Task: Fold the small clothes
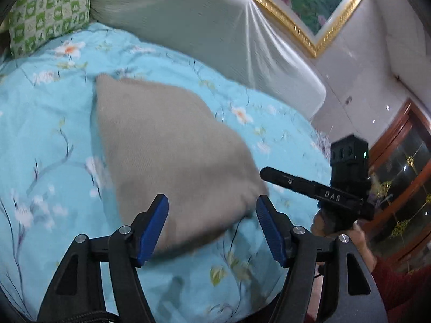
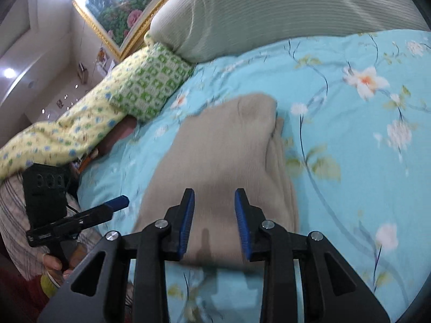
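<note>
A folded beige knit garment (image 1: 172,150) lies on the light blue floral quilt (image 1: 48,140); it also shows in the right wrist view (image 2: 223,156). My left gripper (image 1: 212,204) is open and empty, just above the garment's near edge. My right gripper (image 2: 214,200) is open and empty, its blue pads over the garment's near end. The right gripper also shows at the right of the left wrist view (image 1: 272,173). The left gripper shows at the left of the right wrist view (image 2: 118,202).
A grey striped pillow (image 1: 204,24) and a green checked cushion (image 1: 48,13) lie at the head of the bed. A yellow dotted blanket (image 2: 62,132) lies beside the cushion. A gold-framed painting (image 1: 309,2) hangs on the wall. A wooden cabinet (image 1: 404,188) stands right.
</note>
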The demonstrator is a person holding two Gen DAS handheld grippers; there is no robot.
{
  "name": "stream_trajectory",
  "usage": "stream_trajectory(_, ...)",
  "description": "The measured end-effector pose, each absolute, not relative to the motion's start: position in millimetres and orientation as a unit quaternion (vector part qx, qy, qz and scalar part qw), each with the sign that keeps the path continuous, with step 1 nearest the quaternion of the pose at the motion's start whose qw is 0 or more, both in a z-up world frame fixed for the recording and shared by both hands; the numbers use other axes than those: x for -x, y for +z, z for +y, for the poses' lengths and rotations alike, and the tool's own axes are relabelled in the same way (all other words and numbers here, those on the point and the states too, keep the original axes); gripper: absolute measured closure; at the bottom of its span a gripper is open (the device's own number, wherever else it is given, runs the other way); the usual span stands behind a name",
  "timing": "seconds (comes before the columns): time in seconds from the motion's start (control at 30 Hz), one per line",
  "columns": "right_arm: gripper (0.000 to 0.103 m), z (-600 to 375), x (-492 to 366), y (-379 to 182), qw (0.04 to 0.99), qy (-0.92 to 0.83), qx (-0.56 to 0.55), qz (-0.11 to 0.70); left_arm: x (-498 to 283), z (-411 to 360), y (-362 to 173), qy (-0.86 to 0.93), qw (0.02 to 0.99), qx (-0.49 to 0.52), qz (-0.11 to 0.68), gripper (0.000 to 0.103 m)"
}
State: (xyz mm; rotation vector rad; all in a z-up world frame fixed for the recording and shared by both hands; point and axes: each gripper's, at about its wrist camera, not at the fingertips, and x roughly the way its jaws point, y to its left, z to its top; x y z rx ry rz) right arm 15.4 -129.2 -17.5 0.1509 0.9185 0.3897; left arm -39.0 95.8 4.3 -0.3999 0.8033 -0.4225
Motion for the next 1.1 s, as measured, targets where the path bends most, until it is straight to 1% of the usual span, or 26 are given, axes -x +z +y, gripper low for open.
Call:
stream_trajectory(0.17, 0.071, -130.7, -10.3, -39.4, 0.869, 0.164, -0.068, 0.462, 29.3, 95.9, -25.3, -0.192, 0.859, 0.199, 0.431, 0.035)
stream_trajectory(0.27, 0.071, -134.2, -15.1, -51.7, 0.863, 0.132, -0.053, 0.486, 27.2, 96.2, -33.5, -0.186, 0.856, 0.202, 0.439, 0.035)
stream_trajectory(0.43, 0.072, -134.7, -17.6, -65.9, 0.858, 0.127, -0.021, 0.498, 27.7, 88.7, -41.4, -0.173, 0.861, 0.176, 0.445, 0.036)
stream_trajectory(0.63, 0.074, -135.0, -14.8, -65.7, 0.858, 0.121, 0.010, 0.499, 28.9, 72.3, -40.2, -0.149, 0.869, 0.130, 0.453, 0.036)
stream_trajectory(0.73, 0.075, -137.0, -16.4, -65.9, 0.859, 0.119, 0.004, 0.498, 27.5, 60.4, -41.7, -0.128, 0.876, 0.099, 0.454, 0.035)
stream_trajectory(0.8, 0.080, -140.6, -16.0, -65.6, 0.859, 0.114, -0.001, 0.498, 30.9, 52.6, -43.6, -0.118, 0.879, 0.073, 0.456, 0.033)
stream_trajectory(0.87, 0.081, -144.9, -14.3, -65.2, 0.859, 0.113, -0.014, 0.500, 34.1, 47.5, -41.1, -0.116, 0.881, 0.060, 0.454, 0.031)
stream_trajectory(0.93, 0.081, -150.2, -13.7, -61.6, 0.856, 0.113, -0.043, 0.503, 38.5, 50.0, -35.0, -0.120, 0.882, 0.074, 0.449, 0.030)
stream_trajectory(0.97, 0.079, -150.0, -13.3, -57.4, 0.856, 0.115, -0.051, 0.502, 41.5, 53.7, -30.6, -0.131, 0.882, 0.089, 0.445, 0.029)
stream_trajectory(1.1, 0.077, -144.7, -6.6, -34.4, 0.869, 0.120, -0.057, 0.477, 45.7, 68.0, -15.6, -0.143, 0.878, 0.134, 0.437, 0.028)
